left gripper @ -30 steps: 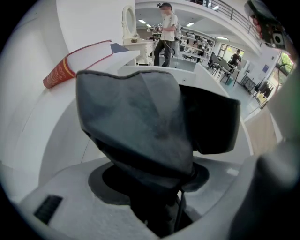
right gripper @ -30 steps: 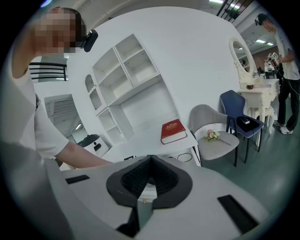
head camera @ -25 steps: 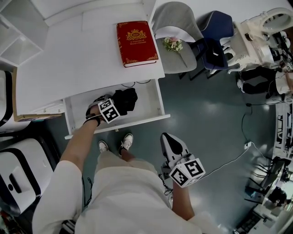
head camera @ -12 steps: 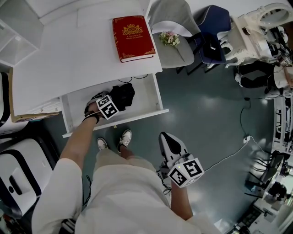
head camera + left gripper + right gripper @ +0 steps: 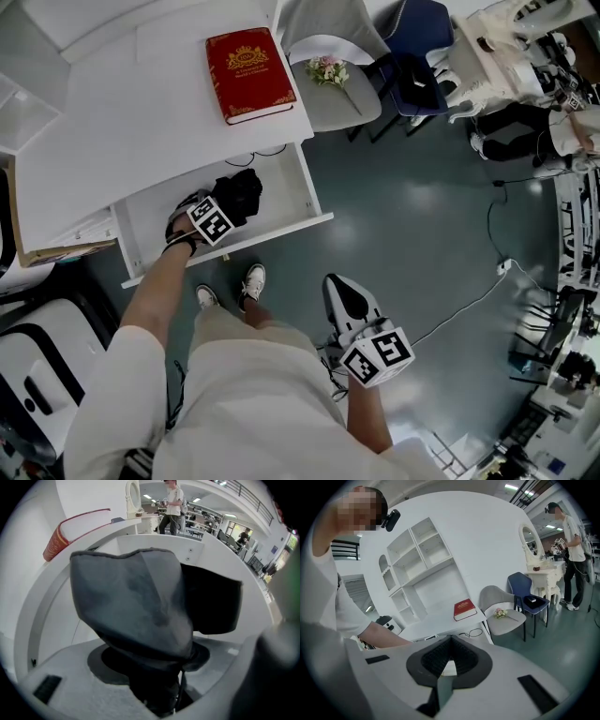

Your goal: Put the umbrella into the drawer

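Note:
The black folded umbrella (image 5: 242, 190) lies in the open white drawer (image 5: 281, 230) under the desk. My left gripper (image 5: 208, 214) reaches steeply down into the drawer at the umbrella's left end. In the left gripper view the dark fabric of the umbrella (image 5: 136, 606) fills the middle, and the left gripper (image 5: 159, 700) is shut on its narrow dark end. My right gripper (image 5: 342, 286) hangs over the floor, right of the person's legs and well away from the drawer. In its own view the right gripper (image 5: 450, 641) has its black pads together with nothing between them.
A red book (image 5: 248, 64) lies on the white desk (image 5: 122, 122) above the drawer. A grey chair (image 5: 361, 103) with a small flower bunch (image 5: 328, 70) and a blue chair (image 5: 422, 37) stand to the right. A white cable (image 5: 469, 300) crosses the floor. The person's shoes (image 5: 251, 281) stand below the drawer front.
The head camera has swung, so desk, drawer and chairs have slid left and up in the picture. The left gripper stays at the umbrella in the drawer. The right gripper has drifted slightly.

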`<state>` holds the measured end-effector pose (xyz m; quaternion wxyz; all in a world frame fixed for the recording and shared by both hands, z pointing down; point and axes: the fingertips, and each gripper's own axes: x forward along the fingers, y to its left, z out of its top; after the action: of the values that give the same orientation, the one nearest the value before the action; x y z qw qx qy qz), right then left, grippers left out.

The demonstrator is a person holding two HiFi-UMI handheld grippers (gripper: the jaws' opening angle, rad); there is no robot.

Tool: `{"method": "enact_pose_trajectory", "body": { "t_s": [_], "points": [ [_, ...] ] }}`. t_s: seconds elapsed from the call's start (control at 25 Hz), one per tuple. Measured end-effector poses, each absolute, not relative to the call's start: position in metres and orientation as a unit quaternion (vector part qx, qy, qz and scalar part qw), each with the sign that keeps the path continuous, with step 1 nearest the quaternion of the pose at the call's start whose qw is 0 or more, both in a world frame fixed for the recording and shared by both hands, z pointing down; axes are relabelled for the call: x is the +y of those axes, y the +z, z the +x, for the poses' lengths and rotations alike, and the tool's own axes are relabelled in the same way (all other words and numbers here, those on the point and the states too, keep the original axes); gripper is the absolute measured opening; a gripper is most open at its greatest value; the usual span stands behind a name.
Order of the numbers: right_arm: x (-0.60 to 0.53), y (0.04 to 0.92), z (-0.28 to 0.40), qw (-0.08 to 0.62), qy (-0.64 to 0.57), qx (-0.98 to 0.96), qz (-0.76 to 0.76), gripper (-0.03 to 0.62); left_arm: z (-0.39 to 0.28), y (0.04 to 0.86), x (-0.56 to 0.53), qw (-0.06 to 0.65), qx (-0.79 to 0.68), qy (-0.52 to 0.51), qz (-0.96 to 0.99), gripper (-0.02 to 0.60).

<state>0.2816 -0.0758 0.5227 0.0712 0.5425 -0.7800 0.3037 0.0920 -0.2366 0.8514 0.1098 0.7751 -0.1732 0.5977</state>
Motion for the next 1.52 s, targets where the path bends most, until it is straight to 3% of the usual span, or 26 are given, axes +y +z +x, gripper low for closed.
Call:
{"method": "enact_pose_trajectory", "body": {
  "t_s": [0.36, 0.68, 1.12, 1.36, 1.52],
  "points": [
    [-0.043, 0.519, 0.288, 0.07, 0.299, -0.761, 0.572, -0.002, 0.09, 0.858, -0.237, 0.121, -0.176, 0.605, 0.767, 0.305],
    [-0.011, 0.507, 0.278, 0.068, 0.289, -0.746, 0.596, -0.002, 0.086, 0.849, -0.243, 0.084, -0.197, 0.595, 0.775, 0.423],
    [0.005, 0.481, 0.21, 0.061, 0.266, -0.762, 0.587, 0.0, 0.059, 0.793, -0.234, 0.073, -0.219, 0.531, 0.815, 0.433],
    [-0.013, 0.457, 0.167, 0.053, 0.235, -0.793, 0.559, -0.002, 0.032, 0.744, -0.227, 0.082, -0.246, 0.48, 0.838, 0.394],
    [-0.024, 0.444, 0.14, 0.054, 0.219, -0.812, 0.538, 0.0, 0.009, 0.713, -0.216, 0.085, -0.269, 0.445, 0.85, 0.252]
  ]
}}
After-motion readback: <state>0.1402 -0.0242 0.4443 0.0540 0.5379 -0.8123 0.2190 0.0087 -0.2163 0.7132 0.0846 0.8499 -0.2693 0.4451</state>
